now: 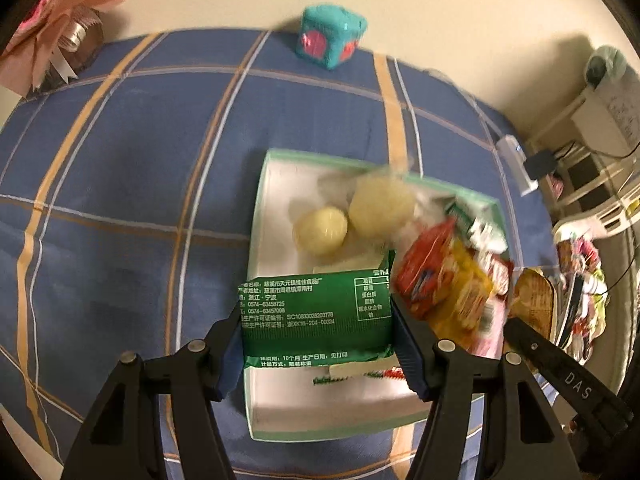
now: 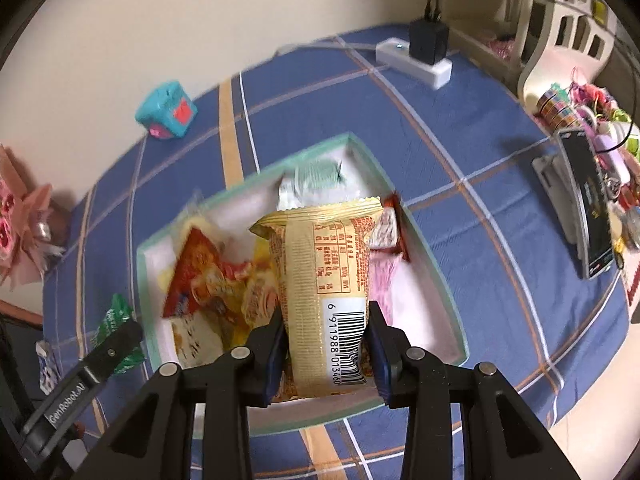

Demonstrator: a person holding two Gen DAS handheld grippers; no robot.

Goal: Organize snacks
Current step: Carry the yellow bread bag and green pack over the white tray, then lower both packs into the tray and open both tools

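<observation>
Lighting warm and fairly dim in both views, with a yellowish cast over the cream wall; source appears overhead, though not in frame. Soft shadow falls on the wall behind the teal cube; the white power strip casts a faint shadow toward 9 o'clock. Strong fisheye curvature; stripes of the blue checked cloth bow outward; black vignette fills every corner. Motion blur smears the red and yellow snack packet and the pale round snacks; the box rim is also soft; print on the green packet and the barcode on the beige packet stays legible; no harsh glare.
</observation>
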